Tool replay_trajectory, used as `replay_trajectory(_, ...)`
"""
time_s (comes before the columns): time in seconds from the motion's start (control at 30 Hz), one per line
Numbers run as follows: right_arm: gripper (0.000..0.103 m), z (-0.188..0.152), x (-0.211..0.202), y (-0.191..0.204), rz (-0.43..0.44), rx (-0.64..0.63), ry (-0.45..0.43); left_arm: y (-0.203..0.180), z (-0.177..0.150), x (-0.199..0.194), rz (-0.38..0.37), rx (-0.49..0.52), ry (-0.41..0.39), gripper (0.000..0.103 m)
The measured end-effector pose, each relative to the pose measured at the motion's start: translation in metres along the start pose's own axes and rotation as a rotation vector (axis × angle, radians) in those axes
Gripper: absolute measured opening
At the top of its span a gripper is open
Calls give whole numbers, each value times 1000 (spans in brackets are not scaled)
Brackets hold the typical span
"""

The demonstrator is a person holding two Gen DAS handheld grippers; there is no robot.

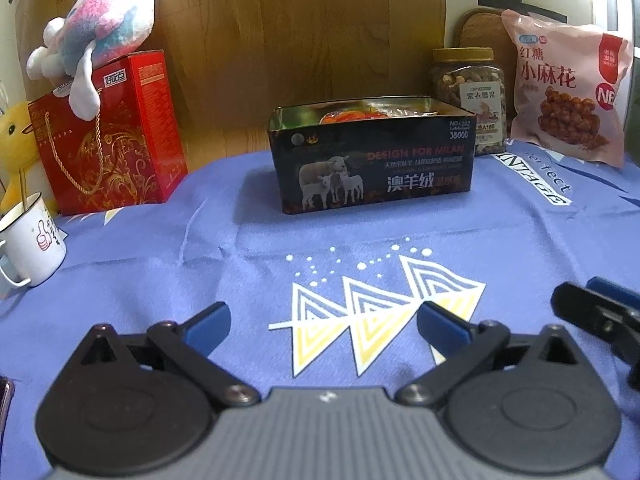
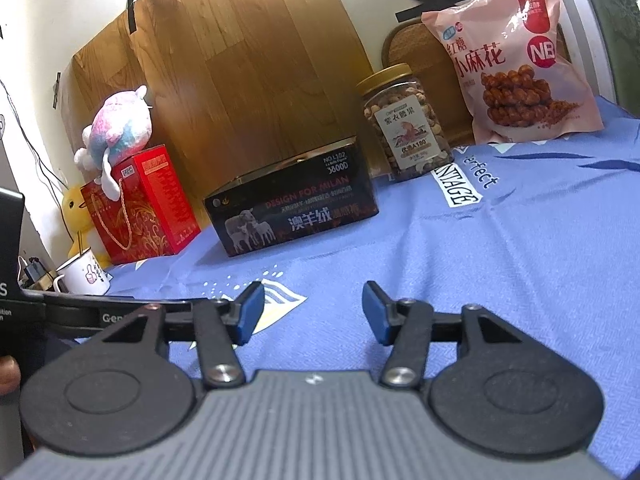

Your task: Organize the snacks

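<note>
A black open tin box (image 1: 372, 160) with sheep pictures stands on the blue cloth; orange snack packets (image 1: 352, 115) show inside it. The box also shows in the right wrist view (image 2: 296, 204). Behind it to the right stand a clear nut jar (image 1: 468, 96) (image 2: 404, 120) with a gold lid and a pink snack bag (image 1: 568, 88) (image 2: 516, 56). My left gripper (image 1: 322, 324) is open and empty, low over the cloth in front of the box. My right gripper (image 2: 314, 312) is open and empty; part of it shows at the right of the left wrist view (image 1: 596, 312).
A red gift box (image 1: 116, 136) (image 2: 148, 204) with a pink plush toy (image 1: 100, 32) (image 2: 120, 124) on top stands at the left. A white mug (image 1: 30, 240) (image 2: 86, 274) and a yellow plush (image 1: 14, 148) stand beside it. A wooden board (image 1: 304, 40) backs the table.
</note>
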State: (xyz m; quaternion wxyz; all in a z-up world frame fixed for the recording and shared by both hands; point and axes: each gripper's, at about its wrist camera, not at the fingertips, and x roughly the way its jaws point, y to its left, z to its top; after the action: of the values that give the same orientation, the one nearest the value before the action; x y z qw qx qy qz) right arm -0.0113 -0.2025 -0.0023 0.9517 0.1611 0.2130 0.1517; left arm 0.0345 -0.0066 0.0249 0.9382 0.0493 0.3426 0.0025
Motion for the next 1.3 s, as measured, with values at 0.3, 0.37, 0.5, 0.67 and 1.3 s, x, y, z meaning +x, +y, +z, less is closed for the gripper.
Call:
replay_trajectory(0.3, 71, 3, -1, -8, -5, 66, 14, 6, -4, 3, -40, -47, -18, 103)
replay_trajectory(0.37, 72, 3, 1, -9, -5, 74, 28, 10, -6, 5, -70, -98, -45, 103)
replay_trajectory(0.5, 72, 3, 6, -9, -6, 73, 59, 18, -14, 13, -73, -226, -116, 103)
replay_trajectory(0.67, 72, 0, -1, -5, -57, 46, 7, 8, -15, 5, -11, -204, -206, 103)
replay_trajectory(1.3, 73, -1, -2, 3, -65, -1, -11, -2, -26, -18, 29, -156, -328, 103)
